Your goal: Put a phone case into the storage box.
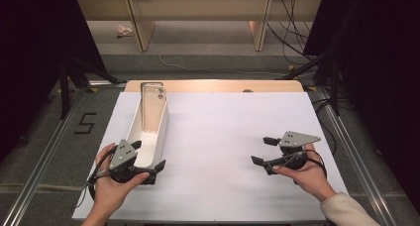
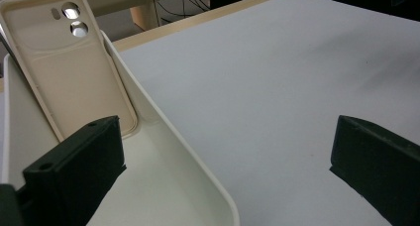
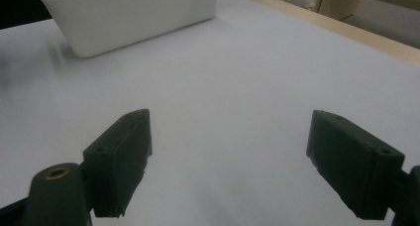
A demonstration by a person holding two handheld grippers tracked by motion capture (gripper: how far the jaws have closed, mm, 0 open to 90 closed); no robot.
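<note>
Left claw [image 2: 223, 171] straddling tray [image 2: 198, 171], case's 2 holes [image 2: 74, 20]

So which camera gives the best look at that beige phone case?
The left gripper view: the phone case is close, lens holes clear, leaning inside the white bin. The high view shows it small and distant.
</note>
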